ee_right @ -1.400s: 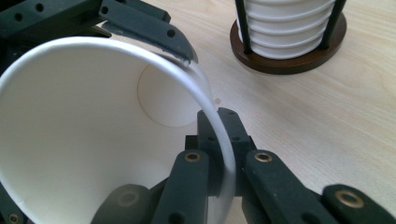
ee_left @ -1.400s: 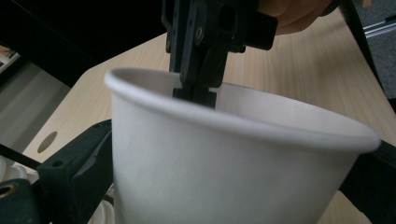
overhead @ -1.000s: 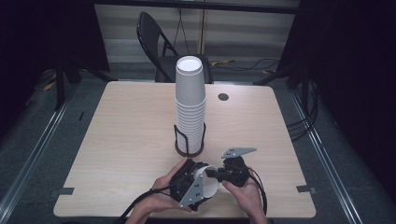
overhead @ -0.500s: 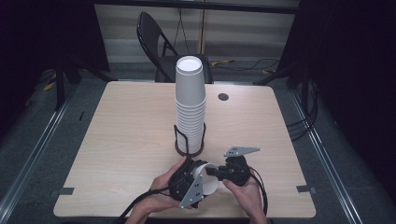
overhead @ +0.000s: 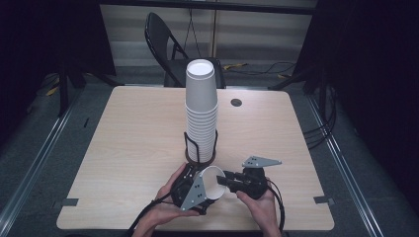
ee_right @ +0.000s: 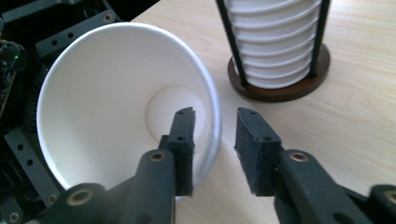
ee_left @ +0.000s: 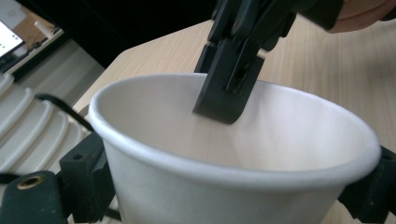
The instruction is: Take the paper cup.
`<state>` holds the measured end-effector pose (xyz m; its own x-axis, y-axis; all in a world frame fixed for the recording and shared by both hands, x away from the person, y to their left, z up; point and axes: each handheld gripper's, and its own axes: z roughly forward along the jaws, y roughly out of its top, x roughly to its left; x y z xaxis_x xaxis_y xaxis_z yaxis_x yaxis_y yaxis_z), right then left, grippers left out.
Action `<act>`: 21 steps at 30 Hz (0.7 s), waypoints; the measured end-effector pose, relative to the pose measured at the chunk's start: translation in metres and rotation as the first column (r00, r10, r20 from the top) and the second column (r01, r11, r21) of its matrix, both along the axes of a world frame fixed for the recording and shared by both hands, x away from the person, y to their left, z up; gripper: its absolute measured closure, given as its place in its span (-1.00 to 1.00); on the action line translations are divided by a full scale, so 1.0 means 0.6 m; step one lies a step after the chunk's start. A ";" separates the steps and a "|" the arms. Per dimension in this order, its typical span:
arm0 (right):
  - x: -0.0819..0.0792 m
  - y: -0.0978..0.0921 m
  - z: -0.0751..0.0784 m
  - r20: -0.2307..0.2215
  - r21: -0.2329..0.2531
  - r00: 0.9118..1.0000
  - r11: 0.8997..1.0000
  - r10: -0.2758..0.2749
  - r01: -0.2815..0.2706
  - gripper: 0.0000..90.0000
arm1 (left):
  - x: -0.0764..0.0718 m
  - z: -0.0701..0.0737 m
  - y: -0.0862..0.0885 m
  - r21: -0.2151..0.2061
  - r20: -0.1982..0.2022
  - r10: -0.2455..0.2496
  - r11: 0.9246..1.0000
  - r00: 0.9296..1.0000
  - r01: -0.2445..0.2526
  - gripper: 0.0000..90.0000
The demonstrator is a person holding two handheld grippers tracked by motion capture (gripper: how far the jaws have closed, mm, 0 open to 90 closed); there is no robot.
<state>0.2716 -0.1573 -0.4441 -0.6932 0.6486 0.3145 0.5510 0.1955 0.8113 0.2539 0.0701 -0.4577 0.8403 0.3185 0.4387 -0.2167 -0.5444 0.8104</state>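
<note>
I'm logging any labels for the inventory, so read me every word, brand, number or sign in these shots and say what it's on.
None can be read. The paper cup, the cup stack and the table are plain, and both grippers, left gripper and right gripper, show no lettering. A bright panel at the left gripper view's edge is too blurred to read.

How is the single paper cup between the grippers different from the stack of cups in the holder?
The single cup lies tipped on its side, mouth toward the right gripper; the stack of cups stands upright. The single cup is clamped by the left gripper, with one right jaw inside its rim; the stack sits untouched in a black wire holder. Both are plain white paper.
</note>
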 end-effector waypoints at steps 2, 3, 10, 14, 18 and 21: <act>-0.002 -0.003 0.000 0.016 0.002 1.000 1.000 -0.021 0.021 0.32 | 0.002 0.001 0.004 -0.023 -0.026 0.008 1.000 1.000 -0.008 -0.77; -0.002 -0.004 0.001 0.021 0.001 0.999 1.000 -0.031 0.031 0.29 | 0.002 0.001 0.005 -0.029 -0.033 0.009 1.000 0.999 -0.010 -0.77; -0.006 -0.016 -0.005 0.070 0.069 0.992 0.993 -0.105 0.101 -0.04 | 0.008 0.001 0.016 -0.085 -0.094 0.032 0.996 0.995 -0.040 -0.78; -0.005 -0.025 -0.005 0.060 0.110 0.983 0.980 -0.173 0.166 -0.36 | 0.010 0.001 0.028 -0.116 -0.125 0.057 0.991 0.990 -0.072 -0.77; -0.007 -0.036 -0.008 0.082 0.117 0.970 0.969 -0.229 0.218 -0.62 | 0.016 0.002 0.051 -0.182 -0.159 0.085 0.977 0.984 -0.114 -0.77; -0.013 -0.046 -0.013 0.120 0.123 0.957 0.960 -0.264 0.250 -0.71 | 0.020 0.006 0.070 -0.227 -0.171 0.110 0.963 0.979 -0.148 -0.78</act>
